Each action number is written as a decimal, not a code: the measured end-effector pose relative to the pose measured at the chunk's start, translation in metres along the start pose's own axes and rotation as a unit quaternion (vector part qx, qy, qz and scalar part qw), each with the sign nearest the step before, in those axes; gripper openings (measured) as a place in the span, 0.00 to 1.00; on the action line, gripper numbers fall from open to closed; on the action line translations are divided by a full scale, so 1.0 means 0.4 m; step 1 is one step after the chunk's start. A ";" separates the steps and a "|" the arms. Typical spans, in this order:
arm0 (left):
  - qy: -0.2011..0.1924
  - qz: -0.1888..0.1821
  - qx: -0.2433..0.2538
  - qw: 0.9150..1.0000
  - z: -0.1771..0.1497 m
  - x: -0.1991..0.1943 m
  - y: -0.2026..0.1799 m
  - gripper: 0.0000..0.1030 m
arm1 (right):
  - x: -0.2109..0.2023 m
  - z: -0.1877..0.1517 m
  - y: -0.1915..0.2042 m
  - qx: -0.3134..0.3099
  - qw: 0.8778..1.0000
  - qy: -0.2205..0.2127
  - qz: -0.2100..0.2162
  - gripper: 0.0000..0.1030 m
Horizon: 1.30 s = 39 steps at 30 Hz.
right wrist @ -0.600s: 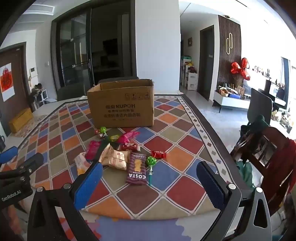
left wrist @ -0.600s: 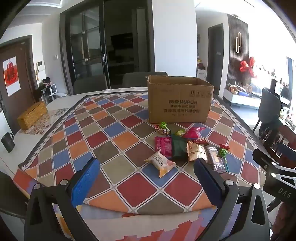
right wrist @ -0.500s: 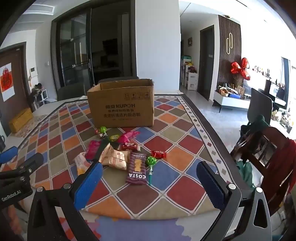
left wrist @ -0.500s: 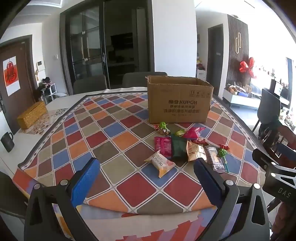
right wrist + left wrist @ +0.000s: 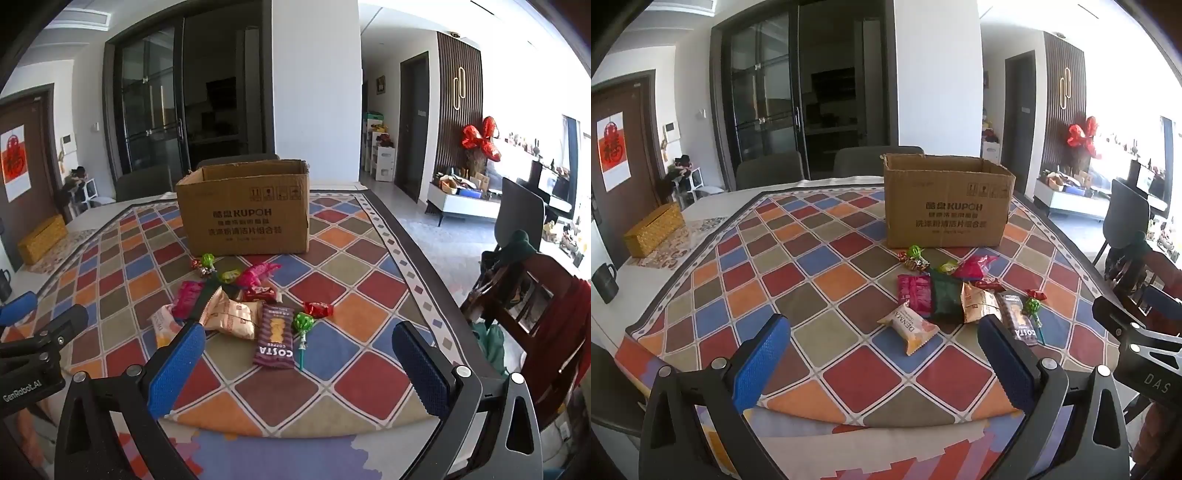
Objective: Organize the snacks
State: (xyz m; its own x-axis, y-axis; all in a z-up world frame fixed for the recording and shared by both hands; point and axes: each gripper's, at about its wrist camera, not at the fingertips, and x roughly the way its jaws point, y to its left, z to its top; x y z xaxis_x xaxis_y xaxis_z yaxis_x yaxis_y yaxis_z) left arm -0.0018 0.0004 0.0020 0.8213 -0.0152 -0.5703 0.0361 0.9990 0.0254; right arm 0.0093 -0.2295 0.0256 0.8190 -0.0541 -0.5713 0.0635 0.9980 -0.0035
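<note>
1. We see almost nothing changed from half a second ago: our left gripper [image 5: 882, 360] and right gripper [image 5: 297, 365] hover at the near table edge as before, jaws wide apart, holding nothing.
2. The snacks [image 5: 240, 314] lie unmoved in a loose pile just in front of the open cardboard box [image 5: 243, 218] (the Costa packet [image 5: 275, 341] nearest our right gripper).
3. We judge that sorting has not begun; a first reach comes next.

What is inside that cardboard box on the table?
The cardboard box is open at the top, but its front wall hides the inside from both cameras. The snacks in view, like the Costa packet, lie outside it.
</note>
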 end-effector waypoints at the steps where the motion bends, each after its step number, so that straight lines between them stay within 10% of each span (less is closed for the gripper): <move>1: 0.000 0.000 0.000 1.000 0.001 0.001 0.000 1.00 | 0.000 0.000 0.000 0.000 1.000 0.000 0.000 0.99; 39: -0.007 0.000 -0.001 1.000 0.008 -0.014 0.004 1.00 | -0.006 0.002 0.002 -0.001 1.000 -0.005 0.000 0.99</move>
State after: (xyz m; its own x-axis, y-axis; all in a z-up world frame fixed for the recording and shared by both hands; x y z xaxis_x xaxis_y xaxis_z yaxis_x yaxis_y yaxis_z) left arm -0.0046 0.0020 0.0078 0.8289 -0.0153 -0.5592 0.0342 0.9991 0.0235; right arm 0.0077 -0.2284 0.0275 0.8247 -0.0536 -0.5630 0.0616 0.9981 -0.0047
